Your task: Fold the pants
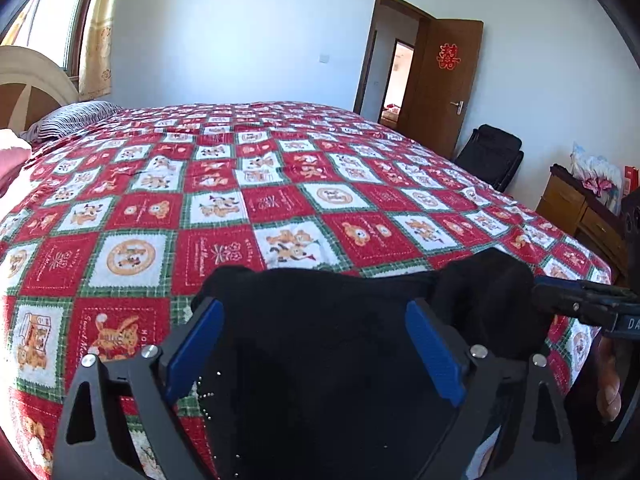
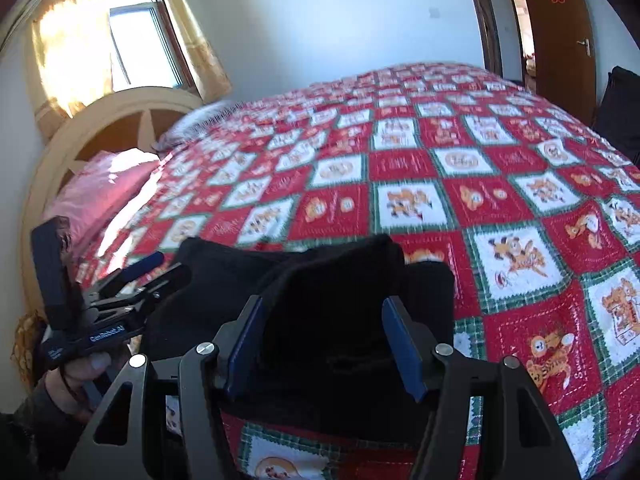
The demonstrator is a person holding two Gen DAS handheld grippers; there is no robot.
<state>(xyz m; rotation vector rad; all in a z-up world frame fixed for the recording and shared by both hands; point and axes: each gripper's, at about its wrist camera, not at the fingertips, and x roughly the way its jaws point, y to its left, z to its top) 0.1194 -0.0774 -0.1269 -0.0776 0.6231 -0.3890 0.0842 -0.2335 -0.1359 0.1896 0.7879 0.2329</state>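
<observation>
At the near edge of the bed [image 1: 280, 168], on its red-and-white checked bedspread [image 2: 480, 200], my black pants [image 1: 340, 320] lie bunched in a folded heap. My left gripper [image 1: 316, 344] stands spread wide over them, its pads clear of the cloth. My right gripper [image 2: 324, 344] straddles a raised fold; whether it pinches, I cannot tell.

The pants [image 1: 328, 320] are matt black cloth. The bedspread [image 1: 280, 200] is woven cloth, slightly rough. The far door [image 1: 448, 92] is smooth brown wood, faintly glossy.
</observation>
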